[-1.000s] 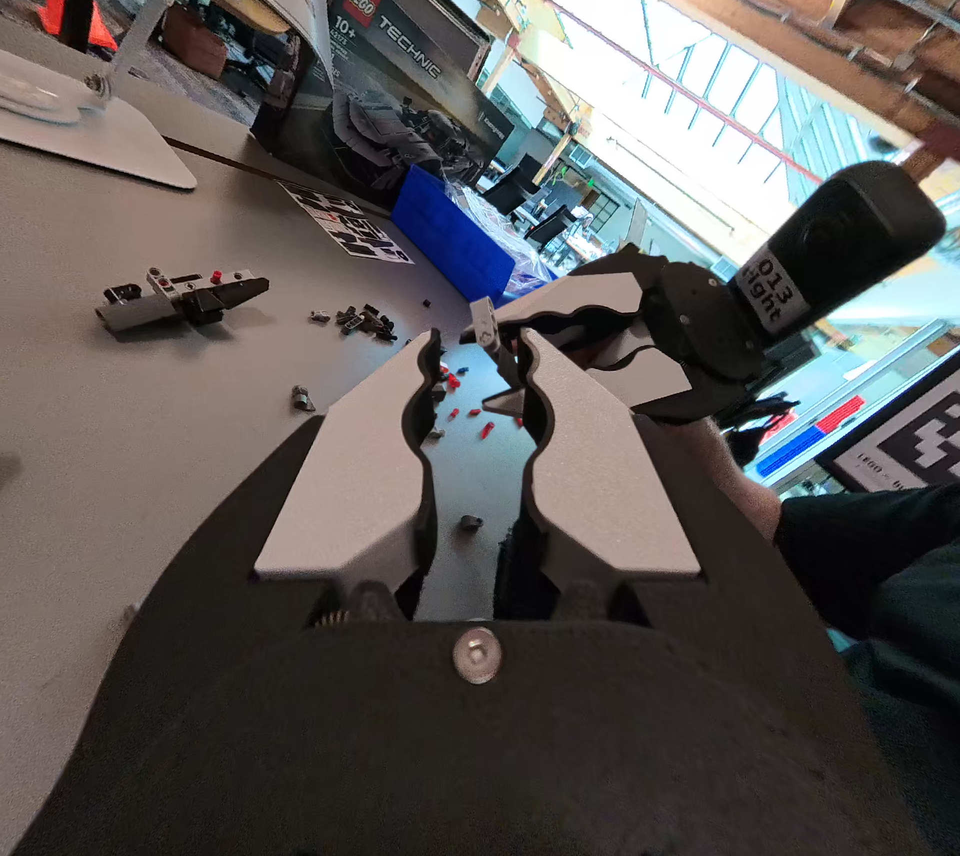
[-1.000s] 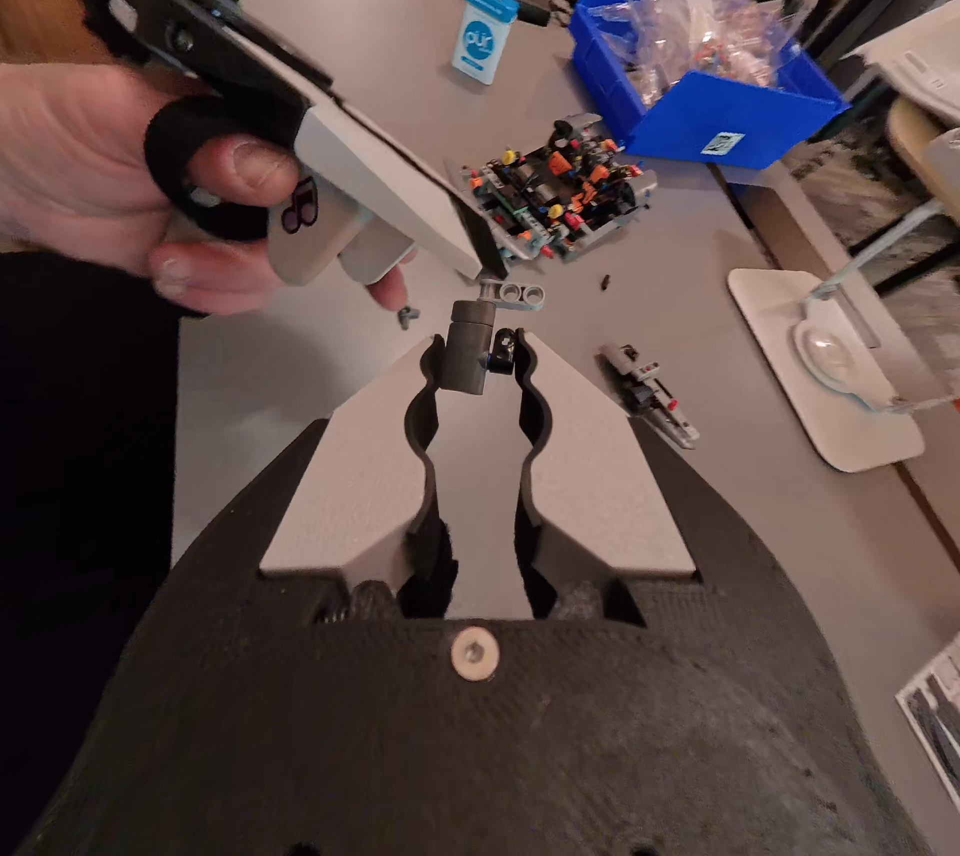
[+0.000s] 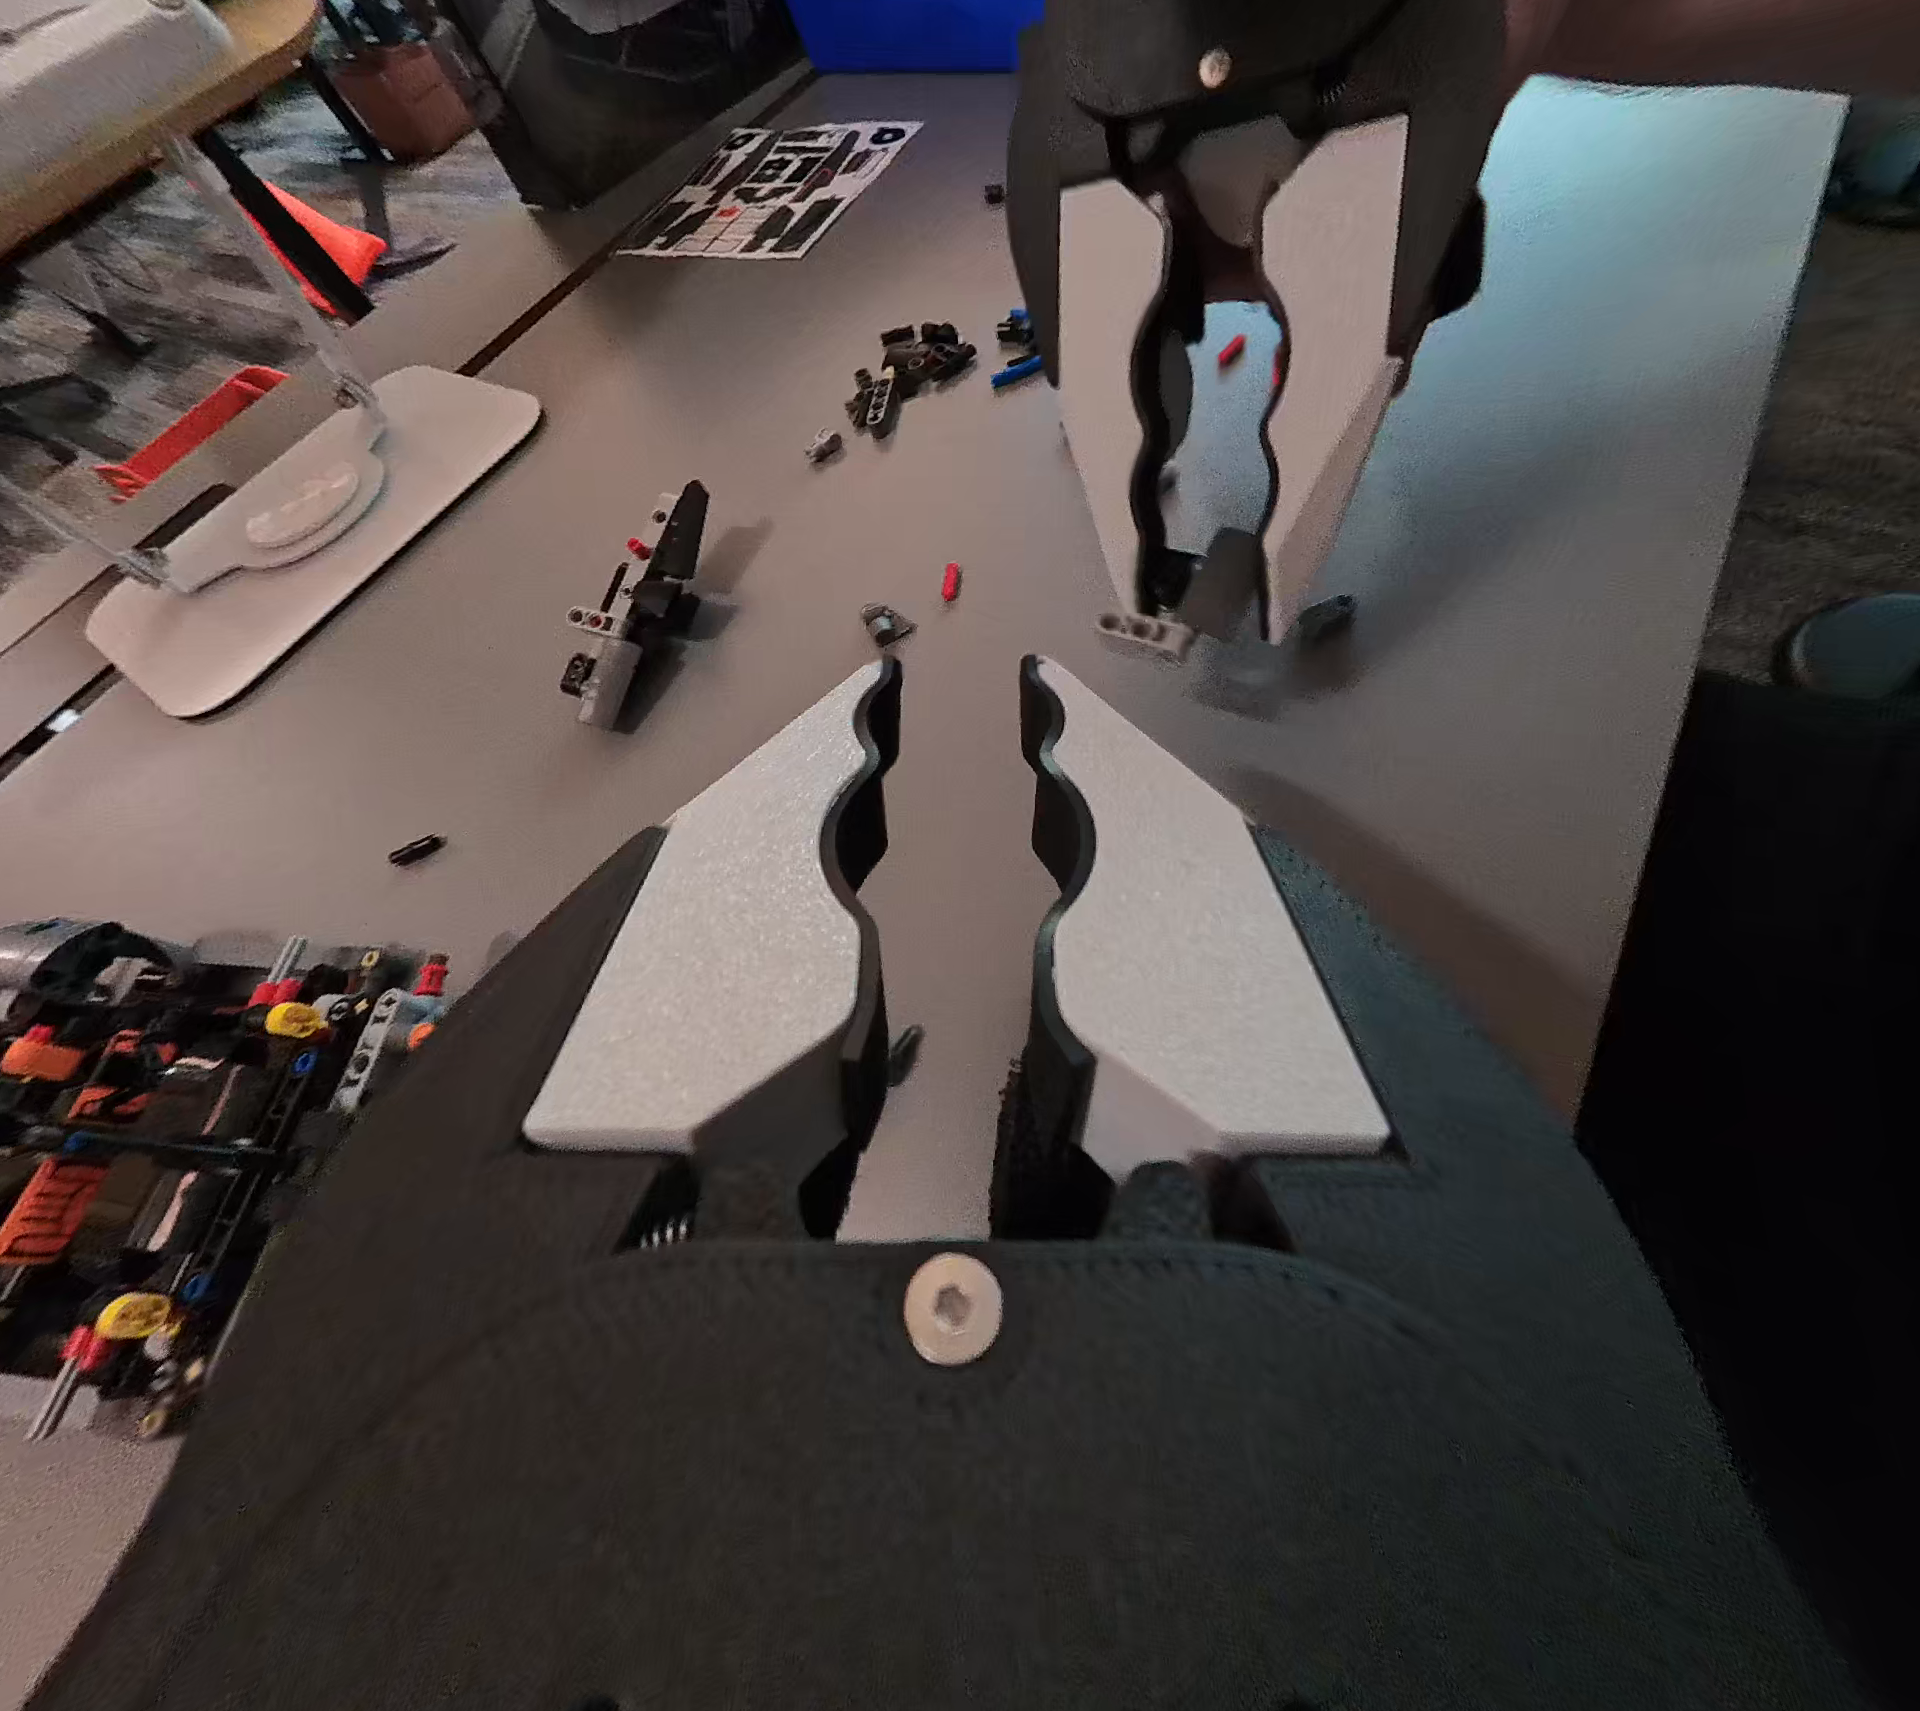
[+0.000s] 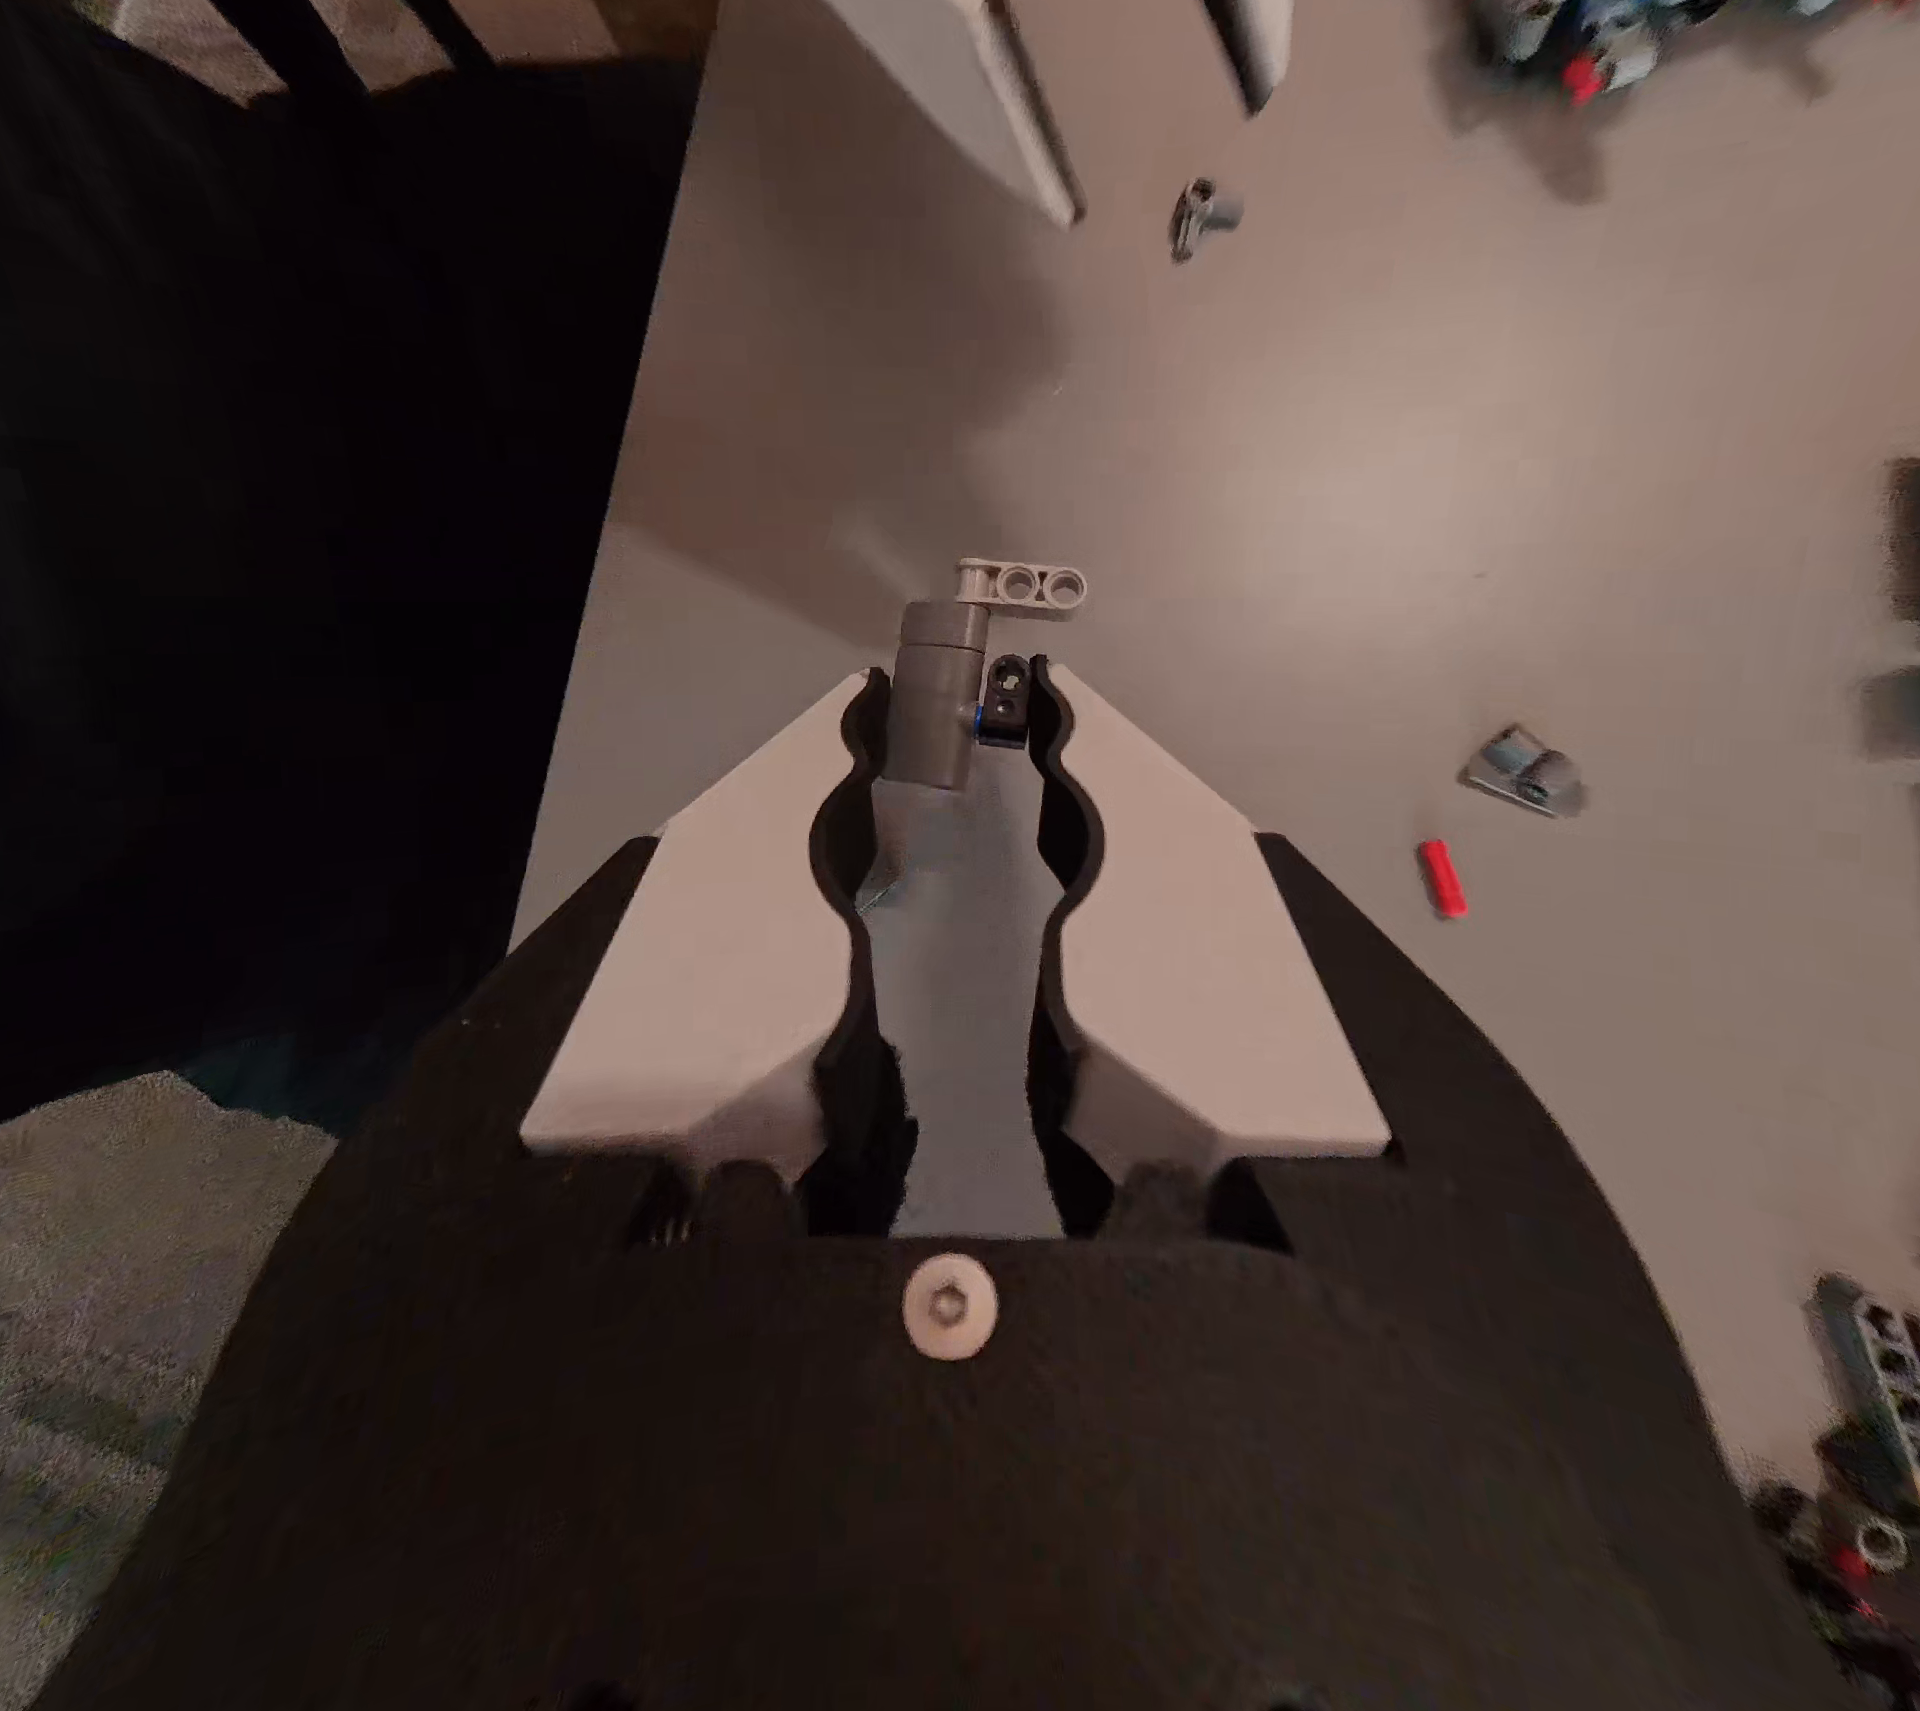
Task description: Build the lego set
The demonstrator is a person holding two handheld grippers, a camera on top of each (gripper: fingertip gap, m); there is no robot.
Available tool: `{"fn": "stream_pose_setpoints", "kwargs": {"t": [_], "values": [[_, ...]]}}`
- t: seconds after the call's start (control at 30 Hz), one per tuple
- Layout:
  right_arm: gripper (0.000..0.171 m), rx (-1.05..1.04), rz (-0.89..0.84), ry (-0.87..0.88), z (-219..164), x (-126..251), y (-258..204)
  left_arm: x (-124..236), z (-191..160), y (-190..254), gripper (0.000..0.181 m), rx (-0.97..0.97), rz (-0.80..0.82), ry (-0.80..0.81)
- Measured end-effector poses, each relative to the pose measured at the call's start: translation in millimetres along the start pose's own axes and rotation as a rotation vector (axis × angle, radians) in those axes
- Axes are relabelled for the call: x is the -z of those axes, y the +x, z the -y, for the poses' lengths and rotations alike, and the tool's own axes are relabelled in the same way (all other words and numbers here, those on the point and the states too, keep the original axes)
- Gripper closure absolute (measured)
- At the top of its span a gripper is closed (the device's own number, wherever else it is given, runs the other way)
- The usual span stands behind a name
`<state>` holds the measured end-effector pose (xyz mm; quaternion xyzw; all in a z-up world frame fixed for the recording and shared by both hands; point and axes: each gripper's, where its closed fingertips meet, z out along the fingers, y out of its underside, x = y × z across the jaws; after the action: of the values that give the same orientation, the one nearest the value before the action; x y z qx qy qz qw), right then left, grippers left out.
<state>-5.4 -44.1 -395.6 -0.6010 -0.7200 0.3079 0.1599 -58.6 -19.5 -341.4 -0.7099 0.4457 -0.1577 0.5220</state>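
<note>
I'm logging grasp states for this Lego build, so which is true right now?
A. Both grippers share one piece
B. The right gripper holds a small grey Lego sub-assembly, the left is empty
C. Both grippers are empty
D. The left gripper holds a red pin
B: the right gripper pinches the grey Lego sub-assembly at its fingertips, while the left gripper stands open over bare table.

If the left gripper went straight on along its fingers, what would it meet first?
Probably the bare grey tabletop just ahead of the open left gripper; the small grey connector piece and red pin lie slightly beyond.

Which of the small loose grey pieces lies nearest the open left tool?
The grey piece just beyond the left tool, beside the red pin; others lie farther.
</note>
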Motion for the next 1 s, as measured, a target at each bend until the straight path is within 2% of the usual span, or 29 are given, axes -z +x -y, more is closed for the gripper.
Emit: {"fn": "stream_pose_setpoints", "kwargs": {"t": [0.17,0.67,0.8,1.0], "values": [[0.146,0.014,-0.003,-0.02,-1.3,-10.0,5.4,-0.9,-6.8,-2.9,0.161,-0.036,0.019,-0.034],[0.146,0.021,0.044,0.05,12.9,3.5,5.6,3.6,-6.5,-6.1,0.161,-0.094,0.046,-0.045],[0.146,-0.004,0.097,0.117,22.9,18.9,4.8,12.5,5.1,0.8,0.16,-0.196,0.041,-0.011],[0.146,-0.007,0.162,0.164,31.1,31.6,0.0,15.2,15.3,20.3,0.147,-0.352,0.043,0.0]]}}
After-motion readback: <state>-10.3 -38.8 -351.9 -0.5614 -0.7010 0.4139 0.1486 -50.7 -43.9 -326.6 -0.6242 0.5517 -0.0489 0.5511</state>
